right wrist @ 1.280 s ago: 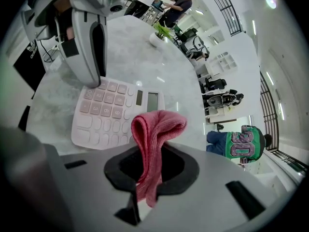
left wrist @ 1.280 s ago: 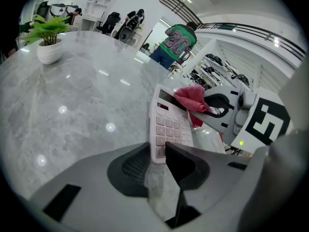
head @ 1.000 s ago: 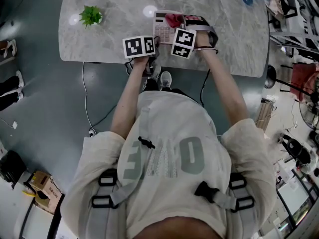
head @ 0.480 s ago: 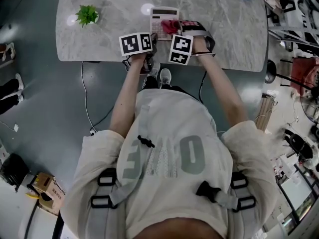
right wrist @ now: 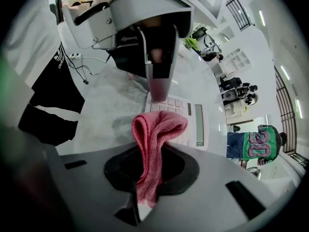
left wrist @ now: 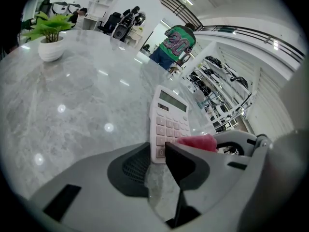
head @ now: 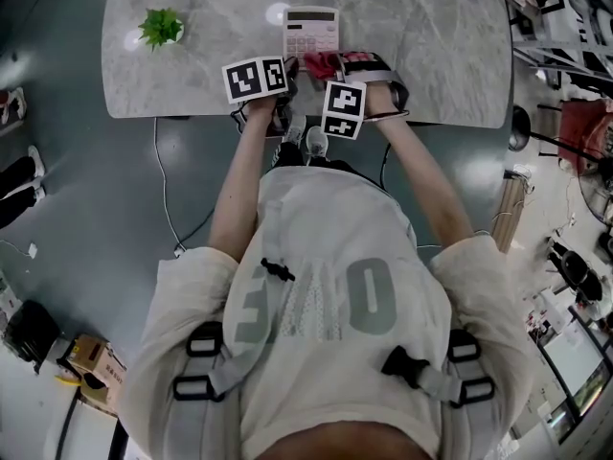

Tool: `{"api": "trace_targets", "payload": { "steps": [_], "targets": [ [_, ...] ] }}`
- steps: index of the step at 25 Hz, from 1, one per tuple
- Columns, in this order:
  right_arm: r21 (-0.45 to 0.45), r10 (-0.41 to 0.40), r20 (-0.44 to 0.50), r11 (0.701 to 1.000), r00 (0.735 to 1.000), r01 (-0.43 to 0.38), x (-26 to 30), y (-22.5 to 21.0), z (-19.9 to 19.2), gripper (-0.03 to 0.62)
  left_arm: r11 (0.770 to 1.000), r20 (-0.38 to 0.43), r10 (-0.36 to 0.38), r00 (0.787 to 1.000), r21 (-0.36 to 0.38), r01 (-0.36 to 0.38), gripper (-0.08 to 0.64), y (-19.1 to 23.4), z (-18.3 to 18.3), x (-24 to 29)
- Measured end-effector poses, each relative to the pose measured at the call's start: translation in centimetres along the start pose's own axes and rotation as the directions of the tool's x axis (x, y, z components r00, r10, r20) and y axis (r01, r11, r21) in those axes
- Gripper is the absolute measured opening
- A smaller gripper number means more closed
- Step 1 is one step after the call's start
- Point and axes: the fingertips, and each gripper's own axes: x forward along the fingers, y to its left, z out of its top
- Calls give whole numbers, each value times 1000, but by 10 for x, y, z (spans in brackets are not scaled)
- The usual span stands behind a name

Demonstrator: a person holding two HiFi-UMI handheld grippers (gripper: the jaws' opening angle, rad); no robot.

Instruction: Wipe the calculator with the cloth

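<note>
Cloth (right wrist: 153, 141), pink, is clamped in the right gripper (right wrist: 143, 175) at the near end of the white calculator (head: 310, 29) on the marble table (head: 192, 65). The left gripper (left wrist: 157, 159) has its jaws slightly apart and empty, tips at the calculator's near edge.

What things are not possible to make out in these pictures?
Head view: key labels of the white plastic calculator, too small.
Left gripper view: most of the pink knitted cloth, behind the left hand-held gripper.
Right gripper view: the cloth's lower end, inside the right hand-held gripper.
</note>
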Motion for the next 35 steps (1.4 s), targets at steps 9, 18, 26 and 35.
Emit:
{"api": "trace_targets", "payload": {
  "steps": [9,18,26,35],
  "targets": [
    [17,17,7,1000,1000,-17,-6,17,2,55,1000,6,-2,1000,-7,2,109,-1,0,-1],
    [16,36,18,999,999,-36,-8,22,3,54,999,16,-26,1000,-44,26,109,-1,0,-1],
    [66,-85,37,994,996,82,-27,-55,3,55,995,108,-29,994,-95,39,110,10,11,-25],
    [22,-145,40,989,989,144,-6,-121,35,55,985,113,175,978,-30,-173,20,68,3,-46]
  ]
}}
